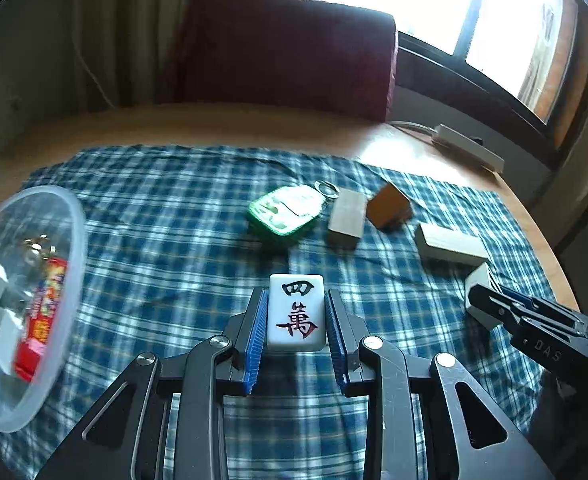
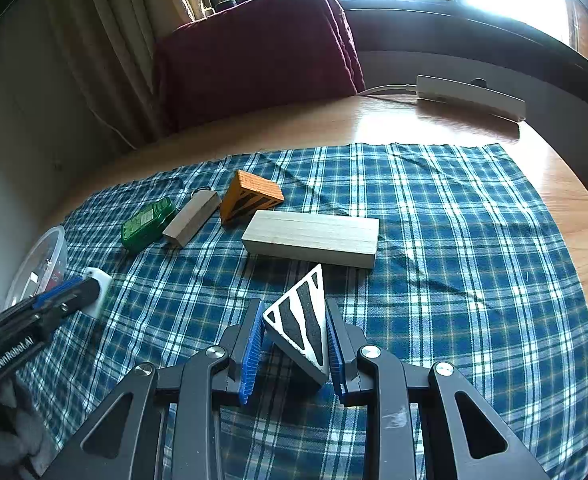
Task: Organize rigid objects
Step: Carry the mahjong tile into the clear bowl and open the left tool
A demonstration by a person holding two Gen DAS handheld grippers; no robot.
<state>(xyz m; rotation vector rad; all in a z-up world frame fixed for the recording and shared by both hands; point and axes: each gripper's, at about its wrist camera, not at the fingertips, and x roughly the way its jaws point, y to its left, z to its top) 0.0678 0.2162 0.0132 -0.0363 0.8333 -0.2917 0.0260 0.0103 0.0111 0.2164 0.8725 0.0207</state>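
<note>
Holding item one: left gripper (image 1: 296, 320), jaws clamped on white mahjong tile (image 1: 296, 312) above blue plaid cloth (image 1: 174, 208). Item two: right gripper (image 2: 296, 336), jaws clamped on black-and-white striped triangular block (image 2: 299, 326).

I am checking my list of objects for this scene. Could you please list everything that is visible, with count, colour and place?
mahjong tile: 1, white with black and red characters, between the left gripper's fingers
triangular block: 1, white with black stripes, between the right gripper's fingers
long wooden block: 1, pale, middle of the cloth
small wooden block: 1, pale, beside the green case
orange block: 1, orange with black stripes, tilted
green case: 1, green, with a key ring
plastic container: 1, clear, left edge, holding white pieces and a red item
checked cloth: 1, blue and white, on the table
table: 1, wooden
power strip: 1, white, far table edge
left gripper: black, blue pads
right gripper: black, blue pads
</note>
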